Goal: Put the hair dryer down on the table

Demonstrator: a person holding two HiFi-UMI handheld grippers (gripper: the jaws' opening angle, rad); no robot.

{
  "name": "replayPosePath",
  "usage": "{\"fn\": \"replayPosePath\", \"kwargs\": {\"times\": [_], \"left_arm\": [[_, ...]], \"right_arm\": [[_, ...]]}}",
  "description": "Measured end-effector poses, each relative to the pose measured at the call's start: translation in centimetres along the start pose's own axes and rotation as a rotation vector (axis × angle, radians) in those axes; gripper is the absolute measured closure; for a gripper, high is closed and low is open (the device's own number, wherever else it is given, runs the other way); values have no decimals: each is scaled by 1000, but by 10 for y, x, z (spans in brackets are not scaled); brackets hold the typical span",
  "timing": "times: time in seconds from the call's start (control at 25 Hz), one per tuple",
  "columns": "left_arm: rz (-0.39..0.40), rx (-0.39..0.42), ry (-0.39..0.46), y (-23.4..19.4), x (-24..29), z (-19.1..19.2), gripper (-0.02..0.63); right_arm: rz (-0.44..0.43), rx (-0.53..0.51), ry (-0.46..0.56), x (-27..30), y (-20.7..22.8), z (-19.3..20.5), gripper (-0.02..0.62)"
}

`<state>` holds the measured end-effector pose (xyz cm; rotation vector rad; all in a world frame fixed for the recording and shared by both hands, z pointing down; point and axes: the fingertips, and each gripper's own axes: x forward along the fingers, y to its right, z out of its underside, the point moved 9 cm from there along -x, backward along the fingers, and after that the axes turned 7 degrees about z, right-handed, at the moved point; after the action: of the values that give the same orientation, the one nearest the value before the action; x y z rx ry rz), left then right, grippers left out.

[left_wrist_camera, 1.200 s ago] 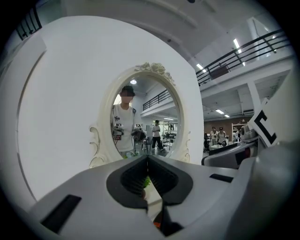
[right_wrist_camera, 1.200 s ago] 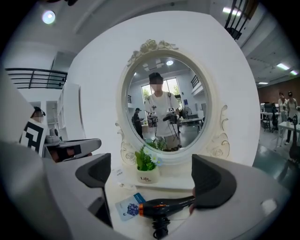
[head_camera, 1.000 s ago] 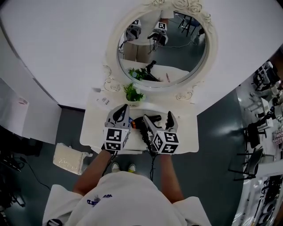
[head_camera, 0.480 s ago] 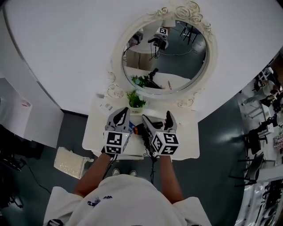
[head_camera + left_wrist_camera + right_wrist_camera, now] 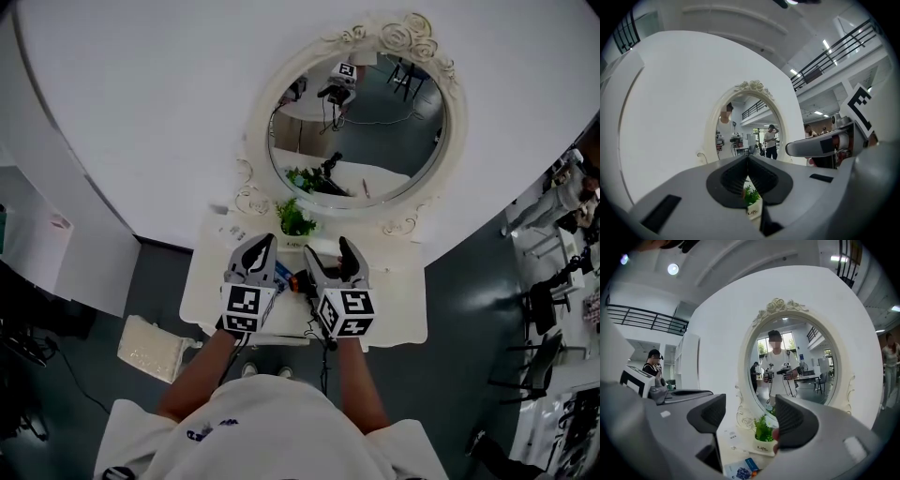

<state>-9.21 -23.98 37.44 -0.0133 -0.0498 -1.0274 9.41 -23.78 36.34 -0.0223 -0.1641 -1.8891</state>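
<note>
The black hair dryer [image 5: 302, 281] lies on the white vanity table [image 5: 394, 291], mostly hidden under my right gripper, and its cord hangs off the front edge. My right gripper [image 5: 328, 253] hovers over it. In the right gripper view its jaws [image 5: 750, 416] stand apart and are closing, with nothing between the pads. My left gripper [image 5: 260, 246] is beside it on the left, and in the left gripper view [image 5: 747, 180] its pads meet, holding nothing.
A small potted plant [image 5: 296, 220] stands at the table's back under the oval white-framed mirror [image 5: 356, 122]. A blue card [image 5: 740, 470] and white leaflets [image 5: 232, 230] lie on the table's left part. A pale bag [image 5: 150, 347] sits on the floor to the left.
The right gripper's jaws have narrowed from wide open. Both grippers have shifted slightly over the table, and the hair dryer now shows less beneath the right one.
</note>
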Motion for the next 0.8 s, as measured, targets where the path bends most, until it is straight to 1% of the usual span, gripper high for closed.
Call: {"fn": "replayPosePath", "kwargs": {"times": [0.08, 0.12, 0.24, 0.4, 0.68, 0.8], "left_arm": [[1, -3, 4, -1, 0, 0, 597], [2, -3, 4, -1, 0, -1, 597], [6, 5, -3, -1, 0, 1, 597], [10, 7, -1, -1, 2, 2, 597], [14, 5, -25, 0, 4, 6, 597], [18, 2, -1, 1, 6, 4, 597]], "right_arm": [[-2, -7, 8, 0, -3, 0, 283], [-4, -9, 11, 0, -4, 0, 314], [-10, -19, 16, 0, -8, -2, 353], [-4, -29, 25, 0, -10, -3, 427], [7, -31, 26, 0, -8, -3, 508], [19, -30, 30, -1, -6, -1, 546]]}}
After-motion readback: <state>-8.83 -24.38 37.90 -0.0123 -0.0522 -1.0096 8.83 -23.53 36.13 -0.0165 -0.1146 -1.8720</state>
